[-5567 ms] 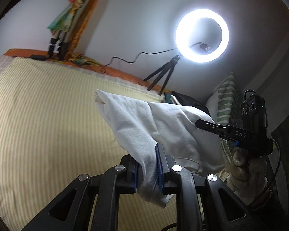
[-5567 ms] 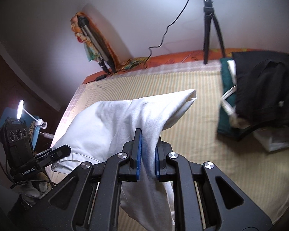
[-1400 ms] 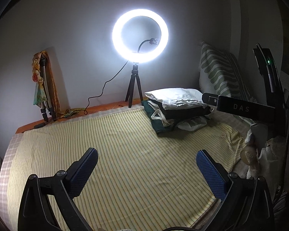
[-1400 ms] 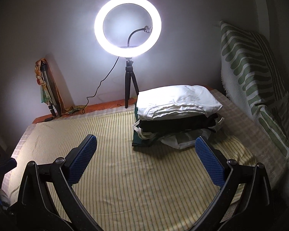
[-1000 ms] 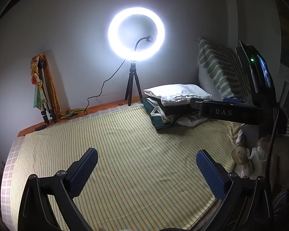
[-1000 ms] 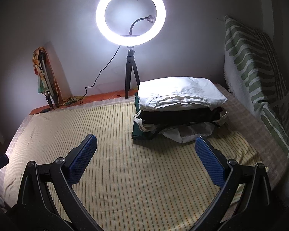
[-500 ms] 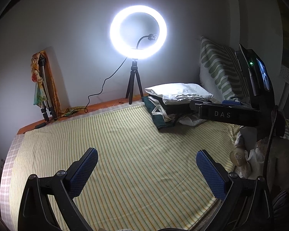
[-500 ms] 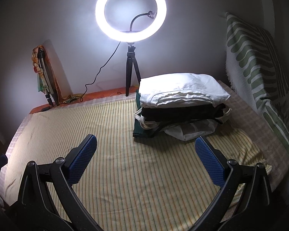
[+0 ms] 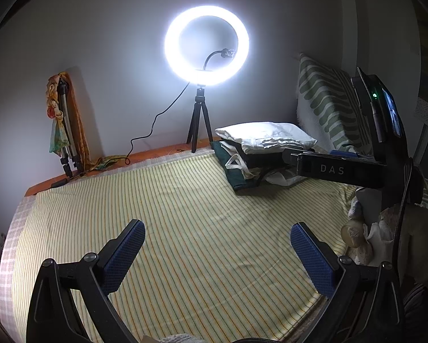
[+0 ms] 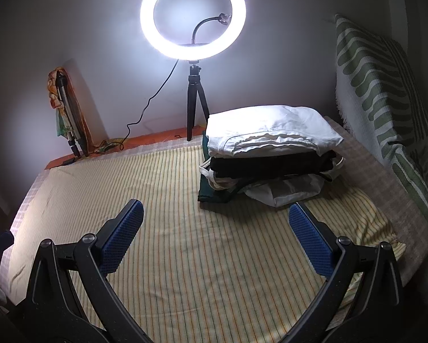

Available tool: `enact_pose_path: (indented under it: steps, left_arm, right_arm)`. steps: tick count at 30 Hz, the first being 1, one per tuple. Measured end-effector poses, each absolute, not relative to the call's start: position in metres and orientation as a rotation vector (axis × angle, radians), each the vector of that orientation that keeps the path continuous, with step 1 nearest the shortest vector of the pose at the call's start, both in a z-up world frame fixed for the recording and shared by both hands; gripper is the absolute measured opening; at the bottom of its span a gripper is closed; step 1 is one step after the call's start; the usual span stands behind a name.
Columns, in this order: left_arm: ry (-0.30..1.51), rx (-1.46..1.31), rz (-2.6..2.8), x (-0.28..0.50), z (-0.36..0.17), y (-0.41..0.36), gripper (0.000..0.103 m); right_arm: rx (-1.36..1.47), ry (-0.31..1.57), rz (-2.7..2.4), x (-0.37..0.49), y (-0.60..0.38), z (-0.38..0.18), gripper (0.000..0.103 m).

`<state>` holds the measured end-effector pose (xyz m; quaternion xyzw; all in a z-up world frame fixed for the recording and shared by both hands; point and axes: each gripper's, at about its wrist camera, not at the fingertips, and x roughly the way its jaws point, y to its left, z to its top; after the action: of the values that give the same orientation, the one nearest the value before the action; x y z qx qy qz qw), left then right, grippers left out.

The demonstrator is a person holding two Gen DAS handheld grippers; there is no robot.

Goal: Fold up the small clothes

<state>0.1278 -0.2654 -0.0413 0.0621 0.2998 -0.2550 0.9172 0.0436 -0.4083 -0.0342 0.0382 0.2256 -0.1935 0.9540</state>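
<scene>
The left gripper was held with its jaws spread wide and nothing between them, above the striped bedsheet; the right gripper was likewise wide and empty, and could be seen from the left wrist view beside the stack. The folded clothes were found at the far right of the bed: a white folded garment lay on top of a black garment, with paler and dark green pieces beneath, near the ring light. No unfolded piece was seen on the sheet. The step in hand was judged to be fetching the next garment; it would be best taken by two edge corners, lifted clear and spread flat on the open middle of the sheet, well apart from the stack.
</scene>
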Motion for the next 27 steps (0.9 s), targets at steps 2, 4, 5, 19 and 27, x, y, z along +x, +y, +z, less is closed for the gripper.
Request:
enact_pose_path:
  steps: [2,4,5,19,27]
  left_arm:
    - [0.619,0.13,-0.526,0.128,-0.0419,-0.266,0.103]
    - [0.617,0.132,-0.526,0.1274,-0.042,-0.2667,0.103]
    - [0.615,0.134,-0.525,0.1275,-0.0419,-0.2671,0.103]
    - [0.609,0.146,-0.515,0.1261,-0.0426,-0.2691,0.103]
    - [0.596,0.156,-0.504,0.127,-0.0457,-0.2719,0.103]
  right_arm:
    - [0.077,0.459,-0.394,0.0433,-0.4079,-0.0346,0.103]
    - [0.078,0.46,-0.392,0.0437,-0.4078,-0.035,0.103]
    - [0.077,0.461,-0.391,0.0436,-0.4076,-0.0353,0.103]
    - [0.073,0.468,-0.377,0.0472,-0.4096,-0.0373,0.103]
    - [0.073,0.47,-0.377,0.0467,-0.4098,-0.0385,0.103]
